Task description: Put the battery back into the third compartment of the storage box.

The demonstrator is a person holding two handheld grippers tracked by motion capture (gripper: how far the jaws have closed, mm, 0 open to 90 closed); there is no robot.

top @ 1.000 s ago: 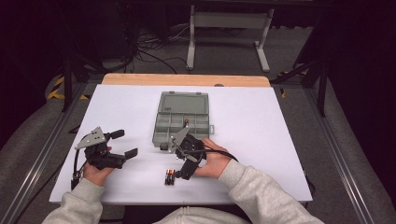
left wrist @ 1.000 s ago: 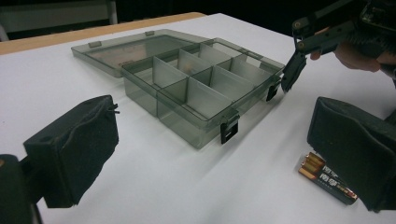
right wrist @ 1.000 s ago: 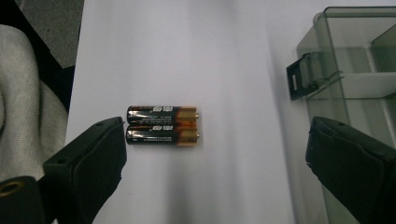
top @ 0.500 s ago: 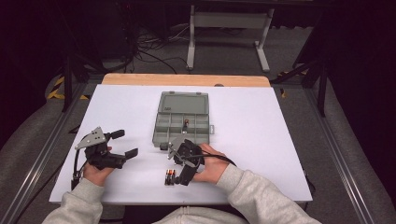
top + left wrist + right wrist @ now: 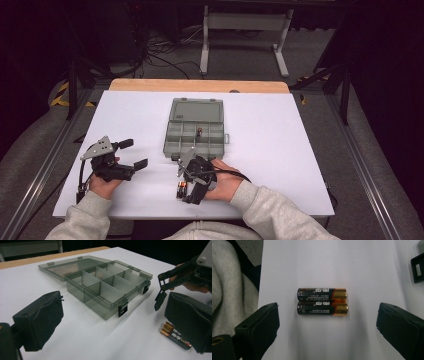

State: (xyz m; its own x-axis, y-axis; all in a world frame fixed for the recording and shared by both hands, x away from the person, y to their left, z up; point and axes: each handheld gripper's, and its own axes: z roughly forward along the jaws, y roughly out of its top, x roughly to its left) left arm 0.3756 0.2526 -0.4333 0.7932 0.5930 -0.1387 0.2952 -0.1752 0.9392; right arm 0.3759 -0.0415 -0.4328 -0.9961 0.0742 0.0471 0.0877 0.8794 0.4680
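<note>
Two black-and-gold AA batteries lie side by side on the white table, close to its near edge. My right gripper hovers over them, open, one jaw on each side of the pair and touching neither. From above, the right gripper points down toward the near edge. My left gripper rests open and holds nothing, left of a grey clear compartment box. The left gripper view shows the batteries beside its right jaw.
The box has its lid folded flat behind it, and one small battery lies in a middle compartment. A black latch of the box shows at the right edge. A grey sleeve lies by the table's near edge.
My right gripper has drifted a little toward the near edge and left, settling over the two batteries. The left gripper and the box have stayed put.
</note>
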